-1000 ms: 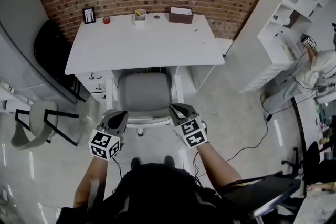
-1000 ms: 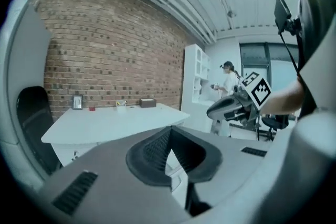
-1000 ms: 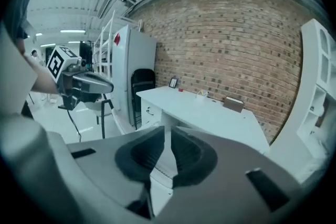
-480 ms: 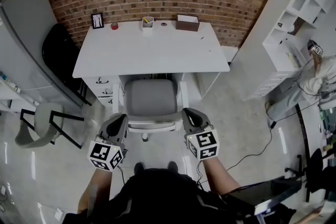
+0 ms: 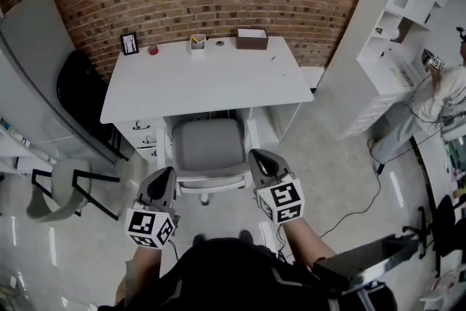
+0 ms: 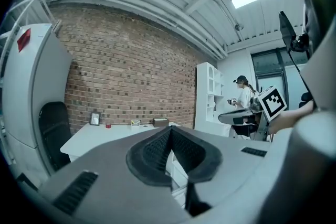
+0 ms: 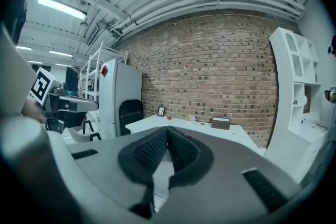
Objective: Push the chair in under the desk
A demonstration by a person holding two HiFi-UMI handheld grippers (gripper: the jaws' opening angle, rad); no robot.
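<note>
Both grippers have drawn back from the chair (image 5: 210,146) since a second ago. The left gripper (image 5: 167,174) and right gripper (image 5: 258,158) hang near its back edge, seemingly not touching it, jaws shut and empty. The chair stands partway under the desk (image 5: 207,80).

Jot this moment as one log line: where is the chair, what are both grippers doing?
grey office chair: partly under white desk | left gripper: shut, empty | right gripper: shut, empty

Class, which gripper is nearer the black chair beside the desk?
Left. The left gripper is right of the black chair; the right gripper is farther, past the grey chair.
</note>
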